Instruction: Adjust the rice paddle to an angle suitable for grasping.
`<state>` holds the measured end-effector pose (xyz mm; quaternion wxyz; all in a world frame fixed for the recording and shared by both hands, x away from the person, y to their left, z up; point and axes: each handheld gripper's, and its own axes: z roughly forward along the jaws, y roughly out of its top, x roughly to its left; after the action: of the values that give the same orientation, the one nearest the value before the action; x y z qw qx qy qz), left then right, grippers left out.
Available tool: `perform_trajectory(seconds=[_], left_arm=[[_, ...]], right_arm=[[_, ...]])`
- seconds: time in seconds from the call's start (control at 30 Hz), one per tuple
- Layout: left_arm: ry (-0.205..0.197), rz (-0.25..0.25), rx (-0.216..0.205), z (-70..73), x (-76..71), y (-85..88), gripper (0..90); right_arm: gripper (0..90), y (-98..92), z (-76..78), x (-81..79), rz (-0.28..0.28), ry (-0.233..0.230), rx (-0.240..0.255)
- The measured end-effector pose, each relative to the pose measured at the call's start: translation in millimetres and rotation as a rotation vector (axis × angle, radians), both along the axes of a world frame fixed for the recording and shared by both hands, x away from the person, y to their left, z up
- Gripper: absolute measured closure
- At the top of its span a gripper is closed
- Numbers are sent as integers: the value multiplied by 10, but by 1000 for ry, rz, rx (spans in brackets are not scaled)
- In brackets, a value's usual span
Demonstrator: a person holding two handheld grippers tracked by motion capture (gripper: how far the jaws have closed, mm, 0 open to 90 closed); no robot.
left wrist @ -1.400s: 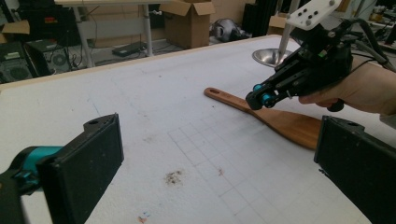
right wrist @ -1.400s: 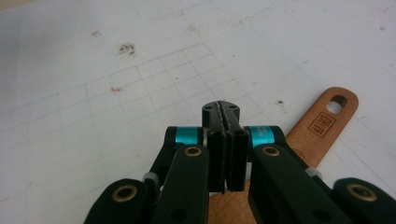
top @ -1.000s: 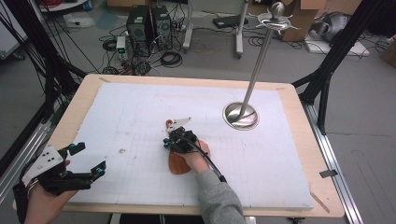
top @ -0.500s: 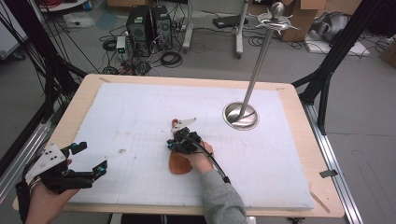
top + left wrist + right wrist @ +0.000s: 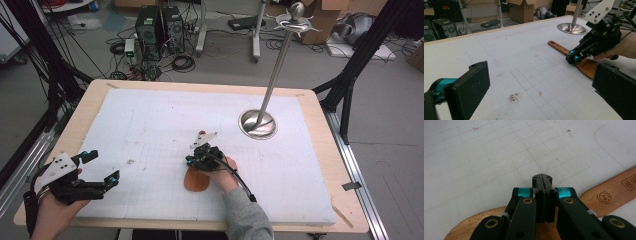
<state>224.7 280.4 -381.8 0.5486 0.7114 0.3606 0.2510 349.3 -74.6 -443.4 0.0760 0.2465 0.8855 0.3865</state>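
Note:
A wooden spatula (image 5: 194, 182) lies flat on the white foam mat (image 5: 150, 120), its handle (image 5: 556, 46) pointing toward the far side. My right gripper (image 5: 190, 161) is low over the blade (image 5: 614, 193), pointing left. Its jaws are pressed together with nothing between them, and the tips (image 5: 542, 180) reach just past the blade's edge over the mat. I cannot tell whether it touches the wood. My left gripper (image 5: 102, 166) hovers at the mat's near left corner, its jaws wide apart and empty. In the left gripper view its pads (image 5: 471, 85) frame the right gripper (image 5: 574, 57).
A metal stand with a round dished base (image 5: 257, 124) and a tall pole stands at the mat's right rear, also seen as the base (image 5: 571, 27). Small brown stains (image 5: 131, 161) mark the mat. The wooden table edge (image 5: 345, 175) borders the mat.
My right hand has slid a little to the right and nearer along the spatula, jaws still shut. The left gripper has stayed put.

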Motion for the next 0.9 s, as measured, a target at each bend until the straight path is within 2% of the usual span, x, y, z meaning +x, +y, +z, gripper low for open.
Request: perform_trajectory(seconds=[0.2, 0.23, 0.3, 0.4, 0.5, 0.53, 0.63, 0.67, 0.7, 0.73, 0.8, 0.9], left_arm=[[0, -15, 2, 5, 54, -62, 18], [-1, -19, 3, 9, 68, -83, 19], [-2, -22, 1, 9, 77, -93, 18], [3, -29, 2, 8, 109, -127, 18], [3, -34, 4, 5, 127, -151, 18], [3, -40, 3, 1, 144, -174, 18], [10, -50, 6, -8, 176, -212, 18], [10, -54, 6, -14, 187, -226, 18], [10, -54, 6, -14, 187, -226, 18], [12, -57, 7, -20, 199, -241, 18], [19, -64, 8, -35, 222, -272, 18], [24, -74, 12, -49, 250, -310, 18]], right_arm=[[900, -191, 10, -61, 10, 27, -1], [900, -270, 13, -84, 8, 29, -4], [900, -295, 10, -89, 12, 26, 2], [900, -459, 5, -130, -1, 35, 12], [900, -514, 6, -155, -10, 38, 18], [900, -542, 13, -191, -5, 17, 10], [900, -548, 26, -223, 2, 24, 34], [900, -532, 34, -244, 13, 10, 37], [900, -503, 39, -265, 30, -6, 33], [900, -503, 39, -265, 30, -6, 33], [900, -369, 26, -334, 77, -9, 14], [900, -284, 7, -368, 109, 2, 7]])
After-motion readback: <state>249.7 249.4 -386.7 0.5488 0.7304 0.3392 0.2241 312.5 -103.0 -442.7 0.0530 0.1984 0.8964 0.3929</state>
